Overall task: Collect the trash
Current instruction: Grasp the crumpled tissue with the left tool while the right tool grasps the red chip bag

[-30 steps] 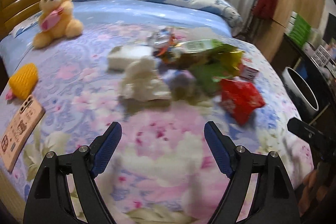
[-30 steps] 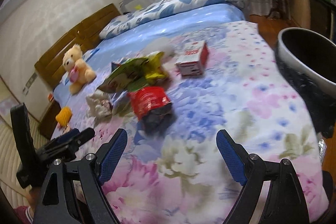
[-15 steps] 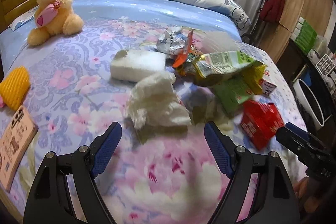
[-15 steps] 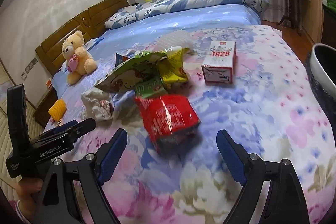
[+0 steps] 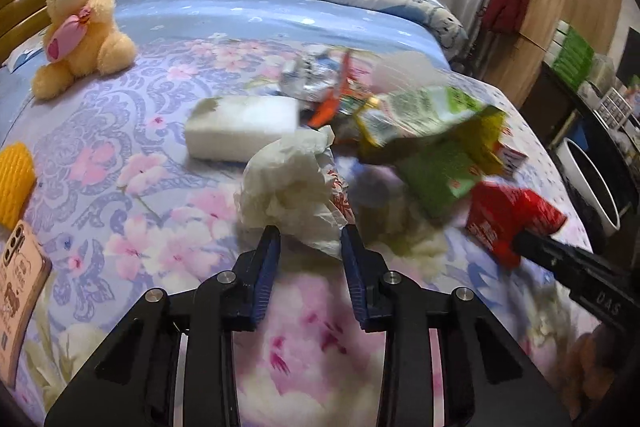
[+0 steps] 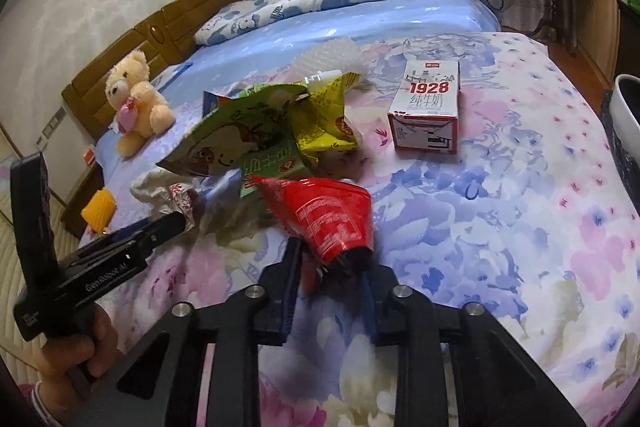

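Trash lies heaped on the flowered bedspread. My left gripper (image 5: 310,243) is closing its jaws, and its blue pads press the near edge of a crumpled white tissue (image 5: 288,183). My right gripper (image 6: 331,259) is closing too, with the lower end of a red snack packet (image 6: 324,211) pinched between its fingers. That same red packet (image 5: 508,215) shows at the right of the left wrist view. Beyond them lie a green snack bag (image 6: 224,143), a yellow wrapper (image 6: 320,123), a 1928 milk carton (image 6: 426,111), a white foam block (image 5: 240,127) and a foil wrapper (image 5: 308,79).
A white bin with a black liner (image 5: 592,187) stands off the bed's right side. A teddy bear (image 5: 80,27), a yellow ridged object (image 5: 14,179) and a phone (image 5: 20,291) lie at the left. A hand (image 6: 72,355) holds the left gripper's handle.
Both grippers came forward to the trash pile and their wide jaws narrowed, the left around the white tissue, the right around the red packet.
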